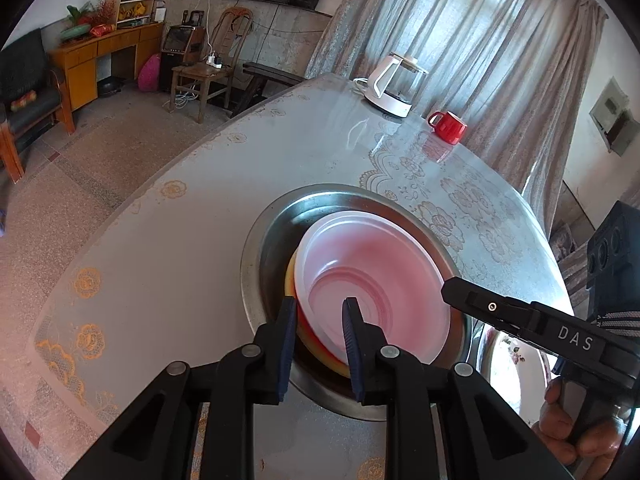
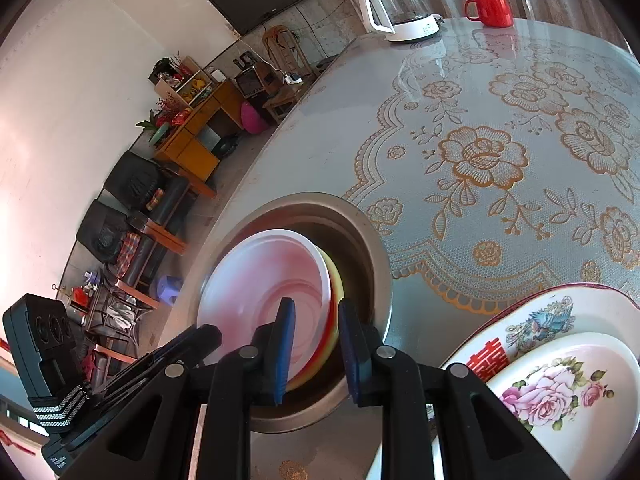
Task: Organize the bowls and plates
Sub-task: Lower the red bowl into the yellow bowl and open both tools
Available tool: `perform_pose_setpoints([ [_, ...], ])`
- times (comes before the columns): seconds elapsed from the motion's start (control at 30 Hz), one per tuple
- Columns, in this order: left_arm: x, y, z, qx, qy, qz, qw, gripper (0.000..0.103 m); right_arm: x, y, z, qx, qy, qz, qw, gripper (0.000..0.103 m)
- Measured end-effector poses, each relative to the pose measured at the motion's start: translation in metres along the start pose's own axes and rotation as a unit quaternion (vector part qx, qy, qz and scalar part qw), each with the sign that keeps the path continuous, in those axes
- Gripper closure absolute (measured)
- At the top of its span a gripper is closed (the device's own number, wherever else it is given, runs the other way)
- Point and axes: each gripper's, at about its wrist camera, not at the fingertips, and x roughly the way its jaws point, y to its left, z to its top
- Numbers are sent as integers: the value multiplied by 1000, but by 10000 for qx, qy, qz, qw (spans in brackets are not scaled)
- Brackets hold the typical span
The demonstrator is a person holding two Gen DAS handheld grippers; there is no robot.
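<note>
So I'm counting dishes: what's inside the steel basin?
A white bowl sits in the steel basin, atop a yellow and a red rim. Anything deeper is covered.

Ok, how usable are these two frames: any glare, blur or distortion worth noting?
Left wrist view: strong fisheye bends the table edge; window glare streaks the glossy tabletop beside the white electric kettle; the white plastic bowl in the steel basin looks soft. Right wrist view: same curvature, dark corners; the bowl is smeared, while the flowered china plates stay sharp.
</note>
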Motion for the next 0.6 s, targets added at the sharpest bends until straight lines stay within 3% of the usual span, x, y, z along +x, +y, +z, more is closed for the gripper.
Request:
perform_pose_setpoints([
  [0.2, -6, -3, -1, 187, -212, 166, 9995, 73, -5, -1, 1, -118, -126, -109, 9998, 80],
  [0.6, -18, 8, -1, 188, -492, 412, 9978, 71, -18, -6, -4, -113, -366, -85, 9992, 80],
])
